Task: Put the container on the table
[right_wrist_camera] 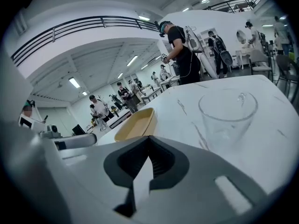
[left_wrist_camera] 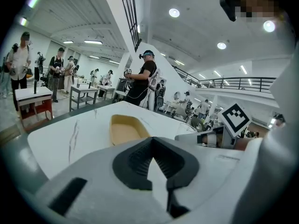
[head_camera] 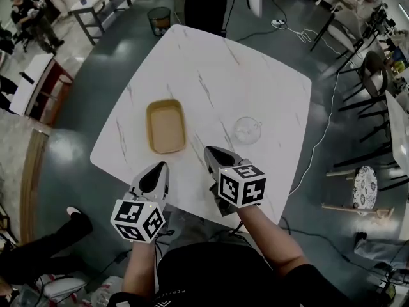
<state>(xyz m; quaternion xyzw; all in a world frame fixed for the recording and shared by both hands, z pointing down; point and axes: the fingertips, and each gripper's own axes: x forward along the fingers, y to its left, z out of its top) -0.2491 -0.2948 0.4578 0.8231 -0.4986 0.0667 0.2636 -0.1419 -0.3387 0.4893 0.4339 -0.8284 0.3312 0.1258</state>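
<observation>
A clear glass container [head_camera: 247, 130] stands upright on the white marble table [head_camera: 211, 62], right of centre; in the right gripper view the glass container [right_wrist_camera: 227, 113] sits just ahead and to the right of the jaws. A tan rectangular tray [head_camera: 166, 127] lies on the table to its left and also shows as the tray [left_wrist_camera: 125, 129] ahead of the left jaws. My left gripper [head_camera: 160, 166] and right gripper [head_camera: 211, 151] hover over the table's near edge, both shut with nothing between their tips. The glass stands apart from both grippers.
A dark waste bin [head_camera: 159, 19] stands on the floor beyond the table's far corner. Chairs [head_camera: 370, 75] and a round stool [head_camera: 365, 187] are to the right, with a white cable [head_camera: 323, 139] trailing past the table. Someone's shoe [head_camera: 71, 212] is at the lower left.
</observation>
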